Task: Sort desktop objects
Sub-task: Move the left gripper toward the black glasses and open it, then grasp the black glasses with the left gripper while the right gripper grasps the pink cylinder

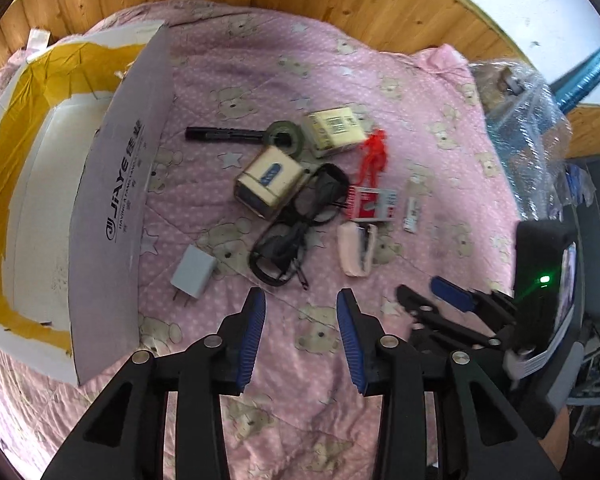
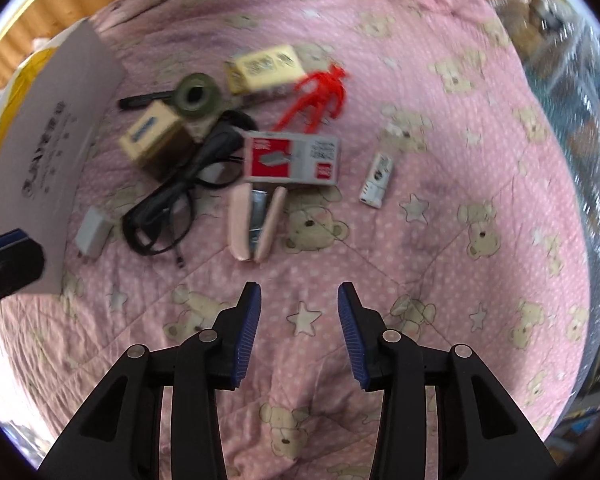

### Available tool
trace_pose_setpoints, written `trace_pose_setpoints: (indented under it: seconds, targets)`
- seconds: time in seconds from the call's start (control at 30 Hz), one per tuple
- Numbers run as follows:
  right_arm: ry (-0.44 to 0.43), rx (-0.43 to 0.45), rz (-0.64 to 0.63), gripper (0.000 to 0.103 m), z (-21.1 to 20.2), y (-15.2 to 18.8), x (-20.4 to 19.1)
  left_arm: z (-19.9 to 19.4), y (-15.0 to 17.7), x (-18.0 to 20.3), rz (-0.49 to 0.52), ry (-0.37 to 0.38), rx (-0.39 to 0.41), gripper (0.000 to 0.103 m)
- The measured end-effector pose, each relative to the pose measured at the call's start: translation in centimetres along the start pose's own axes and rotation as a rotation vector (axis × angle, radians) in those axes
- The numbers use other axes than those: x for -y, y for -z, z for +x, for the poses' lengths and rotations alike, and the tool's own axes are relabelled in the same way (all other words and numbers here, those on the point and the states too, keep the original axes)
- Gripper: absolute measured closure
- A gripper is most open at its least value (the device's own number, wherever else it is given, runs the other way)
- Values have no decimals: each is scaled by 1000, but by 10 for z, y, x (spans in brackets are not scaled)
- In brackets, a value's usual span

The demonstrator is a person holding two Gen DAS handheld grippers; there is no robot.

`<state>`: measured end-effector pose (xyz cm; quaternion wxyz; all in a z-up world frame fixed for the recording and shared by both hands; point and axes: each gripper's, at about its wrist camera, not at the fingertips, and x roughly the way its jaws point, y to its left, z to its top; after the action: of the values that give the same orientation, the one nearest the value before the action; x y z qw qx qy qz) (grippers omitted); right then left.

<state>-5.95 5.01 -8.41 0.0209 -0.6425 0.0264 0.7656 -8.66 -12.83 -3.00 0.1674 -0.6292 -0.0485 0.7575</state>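
Both pairs of tongs are held wide apart with nothing between them. The left gripper (image 1: pixel 301 300) is poised over the pink quilt (image 1: pixel 440 152), with a grey charger plug (image 1: pixel 193 273) at ten o'clock and a tangled black cable (image 1: pixel 284 240) at twelve. The right gripper (image 2: pixel 299 294) is aimed at a pink stapler (image 2: pixel 256 220), seen at eleven o'clock; a red staple box (image 2: pixel 292 158) lies just beyond it. Farther out are grouped two beige boxes, a tape roll (image 2: pixel 194 96), a black pen and a red figure (image 2: pixel 320 92). An open cardboard box (image 1: pixel 112 184) stands at nine o'clock. A snag is judged likely: the cable overlaps neighbouring items, so others could be dragged along when one is lifted.
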Motion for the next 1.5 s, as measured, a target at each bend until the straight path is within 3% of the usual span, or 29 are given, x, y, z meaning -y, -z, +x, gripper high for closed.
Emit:
trace_pose_setpoints:
  seconds: [0.17,0.4,0.73,0.83,0.9,0.97,1.07,1.17,1.3,1.37,1.5]
  targets:
    - [-67,-38,73,61,22,-10,21,25,-15,-26,-57,-5,-41,64]
    - [-149,-60,124,60,42,-26,28,54,-29,-31,-66,7,-79,64]
    - [-216,-35,76,57,52,-44,8,105,-39,-24,-41,3,-140,64]
    - [-251,-23,81,58,54,-43,11,111,-36,-25,-45,21,-136,60]
    - [-239,-24,94,68,53,-40,18,111,-35,-25,-50,24,-129,60]
    - [-219,-23,114,69,53,-41,22,110,-31,-24,-46,20,-134,60]
    - [-70,-36,107,72,52,-32,34,110,-24,-21,-39,17,-138,60]
    - [-111,-77,171,72,56,-20,52,112,-16,-16,-19,18,-152,60]
    - [-154,-16,211,72,30,-18,50,112,-10,-10,0,8,-153,60]
    - [-175,22,225,67,16,-19,41,110,-10,-11,-5,13,-149,60]
    - [-218,37,236,49,10,-24,24,105,-14,-16,-28,33,-129,60]
